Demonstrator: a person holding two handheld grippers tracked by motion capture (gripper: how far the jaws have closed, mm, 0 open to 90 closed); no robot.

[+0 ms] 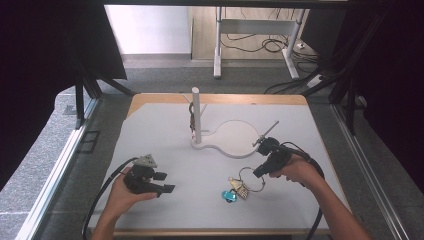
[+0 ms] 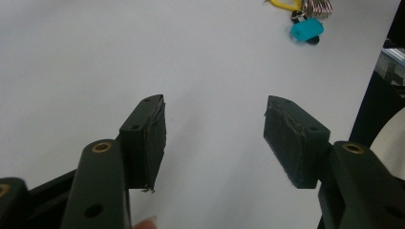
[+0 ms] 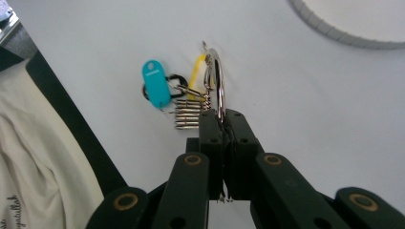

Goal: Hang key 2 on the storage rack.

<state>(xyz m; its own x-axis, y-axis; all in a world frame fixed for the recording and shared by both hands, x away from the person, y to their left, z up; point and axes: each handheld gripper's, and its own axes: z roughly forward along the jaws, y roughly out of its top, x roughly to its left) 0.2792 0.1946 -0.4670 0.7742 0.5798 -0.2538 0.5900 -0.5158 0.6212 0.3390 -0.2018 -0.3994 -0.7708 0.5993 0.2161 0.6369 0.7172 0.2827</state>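
Left gripper (image 1: 159,182): nearest the viewer in the high view, held in the person's left hand (image 1: 120,196) over the white surface (image 1: 165,130), well to the left of the key bunch; jaws wide apart with nothing between them, bare surface showing in the gap in the left gripper view.
Key bunch: a large silver metal ring (image 3: 218,86) carrying a teal plastic tag (image 3: 155,84), a yellow loop (image 3: 197,70) and a small coiled silver spring piece (image 3: 187,114); it lies on the surface, near its front edge.
Right gripper (image 3: 223,119): just right of the key bunch, in the person's right hand (image 1: 295,170); jaws pressed together, pinching the near edge of the silver ring, which stands up on edge between them.
Stand: a white flat rounded base (image 1: 235,139) with an upright white post (image 1: 196,116), beyond the key bunch and well apart from it, near the middle of the surface.
Post: a dark strap-like item (image 1: 191,116) hangs along its side; what it is cannot be told.
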